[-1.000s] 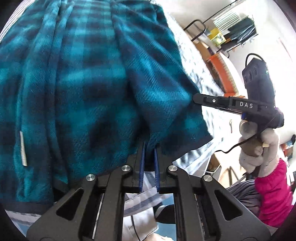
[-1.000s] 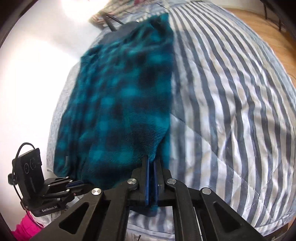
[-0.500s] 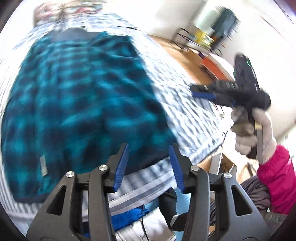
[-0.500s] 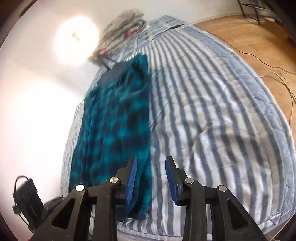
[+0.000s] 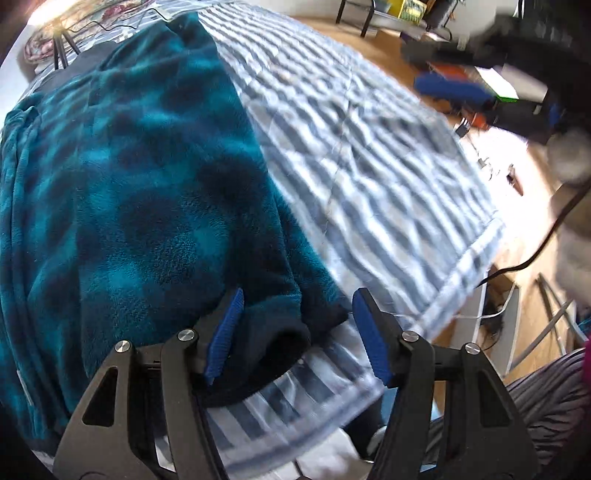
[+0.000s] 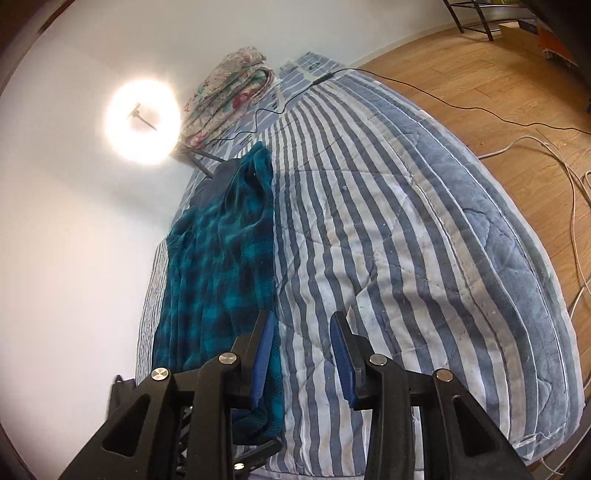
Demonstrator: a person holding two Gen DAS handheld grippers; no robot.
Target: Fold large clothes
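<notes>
A teal and black plaid fleece garment [image 5: 140, 177] lies lengthwise along the left side of the striped bed; it also shows in the right wrist view [image 6: 218, 266]. My left gripper [image 5: 295, 328] is open and empty, with the garment's near dark hem lying between its blue pads [image 5: 225, 332]. My right gripper [image 6: 301, 354] is open and empty above the bed's near end, its left pad beside the garment's right edge. The right gripper also shows blurred at the upper right of the left wrist view [image 5: 454, 88].
The blue and white striped quilt [image 6: 406, 240] covers the bed. A folded floral blanket [image 6: 229, 96] and a ring light [image 6: 142, 122] stand at the far end. Cables [image 6: 535, 147] lie on the wooden floor on the right. A rack [image 5: 388, 14] stands beyond the bed.
Both grippers have let go of the garment and opened. The garment has dropped flat onto the bed. Both grippers have pulled back and up from it.
</notes>
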